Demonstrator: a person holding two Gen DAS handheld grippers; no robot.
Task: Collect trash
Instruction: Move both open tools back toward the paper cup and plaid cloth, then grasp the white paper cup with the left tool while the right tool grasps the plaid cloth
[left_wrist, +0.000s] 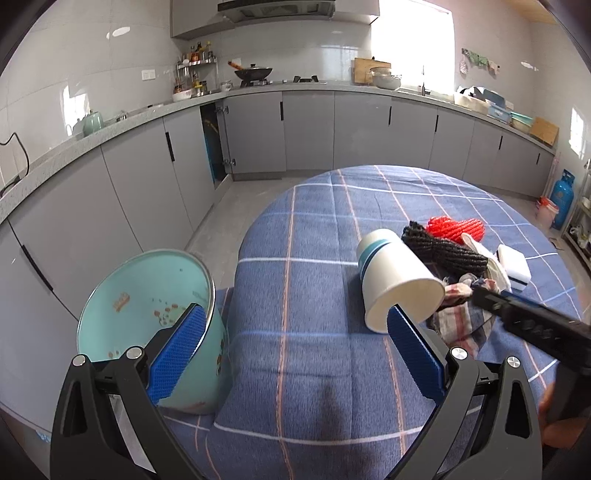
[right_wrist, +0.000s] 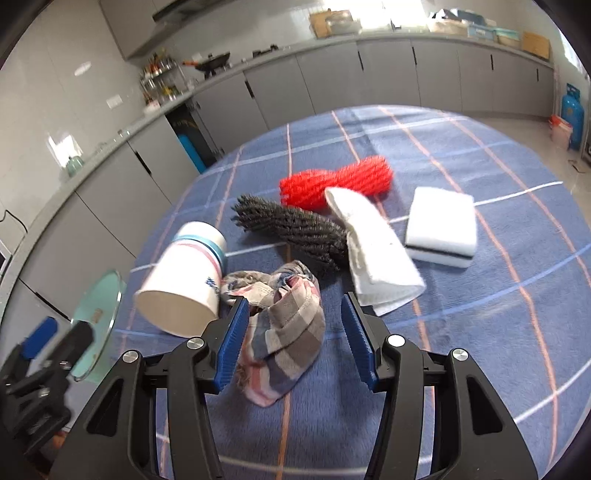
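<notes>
A crumpled plaid cloth (right_wrist: 288, 325) lies on the blue checked tablecloth (right_wrist: 480, 332), between the fingers of my right gripper (right_wrist: 294, 299). The jaws stand open; the left pad is at the cloth's edge and the right pad is clear of it. A paper cup (left_wrist: 395, 273) lies on its side just left of the cloth. My left gripper (left_wrist: 295, 310) is open wide and holds nothing, with its right fingertip in front of the cup's mouth. A teal bin (left_wrist: 147, 314) stands off the table's left edge, behind the left finger.
Beyond the cloth lie a black foam net (right_wrist: 291, 229), a red foam net (right_wrist: 336, 181), a white folded cloth (right_wrist: 376, 254) and a white sponge (right_wrist: 441, 225). Grey kitchen cabinets (left_wrist: 306, 133) ring the room. A blue gas cylinder (left_wrist: 561, 199) stands far right.
</notes>
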